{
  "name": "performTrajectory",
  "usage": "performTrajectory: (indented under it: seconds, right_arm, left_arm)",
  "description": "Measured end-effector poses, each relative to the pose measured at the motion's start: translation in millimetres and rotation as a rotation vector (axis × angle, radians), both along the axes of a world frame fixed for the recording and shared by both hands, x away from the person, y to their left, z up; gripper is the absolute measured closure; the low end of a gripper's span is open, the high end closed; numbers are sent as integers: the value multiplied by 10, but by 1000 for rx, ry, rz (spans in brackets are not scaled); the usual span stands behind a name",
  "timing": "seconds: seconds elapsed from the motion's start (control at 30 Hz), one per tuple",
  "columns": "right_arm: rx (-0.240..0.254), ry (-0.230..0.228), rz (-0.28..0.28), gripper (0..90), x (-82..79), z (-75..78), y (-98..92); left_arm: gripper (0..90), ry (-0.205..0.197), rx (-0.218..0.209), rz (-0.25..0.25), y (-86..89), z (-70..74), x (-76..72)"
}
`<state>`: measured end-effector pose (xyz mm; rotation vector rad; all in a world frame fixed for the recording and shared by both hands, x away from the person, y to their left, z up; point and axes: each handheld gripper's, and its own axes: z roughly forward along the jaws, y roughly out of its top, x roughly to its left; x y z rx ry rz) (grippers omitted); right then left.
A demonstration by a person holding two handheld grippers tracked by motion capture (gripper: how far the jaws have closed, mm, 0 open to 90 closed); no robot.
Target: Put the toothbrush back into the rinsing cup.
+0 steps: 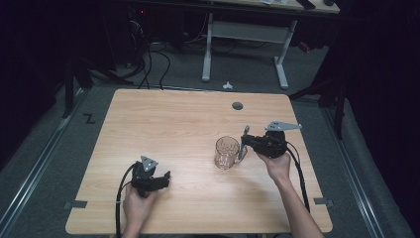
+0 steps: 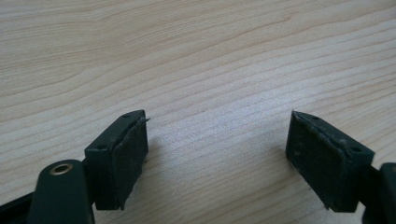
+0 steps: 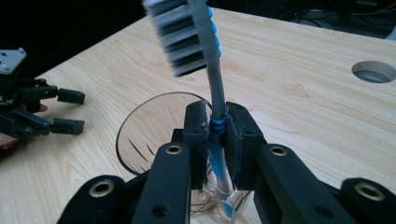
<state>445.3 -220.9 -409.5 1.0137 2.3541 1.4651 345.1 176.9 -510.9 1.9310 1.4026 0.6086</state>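
The wooden table [image 1: 173, 129] is the largest thing, a pale board with a round cable hole [image 1: 237, 105] near its far edge, at about 1 o'clock from the table's middle. On the table, at about 4 o'clock from the middle, stands a clear glass mug [image 1: 226, 152] with a cut pattern on its wall; it is upright and its mouth is open to the top. Just beside the mug, at its 3 o'clock side, the right gripper [image 1: 244, 144] is held by the person's right hand [image 1: 278, 166], and a grey three-cornered plate sits on top of it. In the right gripper view the two black jaws are pressed together on the handle of a toothbrush [image 3: 215, 81], which has a grey and blue handle and grey and white bristles. The toothbrush stands nearly upright, its head pointing up at 12 o'clock, and its lower end is just above or at the rim of the mug [image 3: 154, 126]; I cannot tell if it touches the glass. The left gripper [image 1: 166, 176] is at about 7 o'clock from the table's middle, well apart from the mug, held by the left hand [image 1: 136, 206]. In the left gripper view its jaws stand wide apart just above the bare wood [image 2: 210, 70], and nothing is between them.
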Motion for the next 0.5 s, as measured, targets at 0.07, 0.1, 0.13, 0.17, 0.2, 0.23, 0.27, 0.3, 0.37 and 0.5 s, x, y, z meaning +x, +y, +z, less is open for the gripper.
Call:
performTrajectory:
  seconds: [0.07, 0.1, 0.13, 0.17, 0.2, 0.23, 0.27, 0.3, 0.37, 0.5]
  right_arm:
    - [-6, 0, 0, 796, 1, -8, 7]
    - [-8, 1, 0, 796, 2, -12, 10]
    - [-10, 4, -1, 796, 2, -17, 15]
    - [-13, 5, -1, 796, 2, -19, 17]
    - [-17, 6, -1, 796, 0, -21, 21]
    - [-21, 4, -1, 796, 1, -23, 24]
    - [-25, 3, -1, 796, 1, -27, 28]
    - [-28, 4, -2, 796, 1, -30, 31]
    - [-31, 6, -3, 796, 0, -38, 37]
    - [-38, 4, -3, 796, 2, -50, 44]
  left_arm:
    - [215, 0, 0, 0, 0, 0, 0]
    - [215, 0, 0, 0, 0, 0, 0]
    - [215, 0, 0, 0, 0, 0, 0]
    - [214, 0, 0, 0, 0, 0, 0]
    - [214, 0, 0, 0, 0, 0, 0]
    - [215, 0, 0, 0, 0, 0, 0]
    - [215, 0, 0, 0, 0, 0, 0]
    - [215, 0, 0, 0, 0, 0, 0]
    - [215, 0, 0, 0, 0, 0, 0]
    - [215, 0, 0, 0, 0, 0, 0]
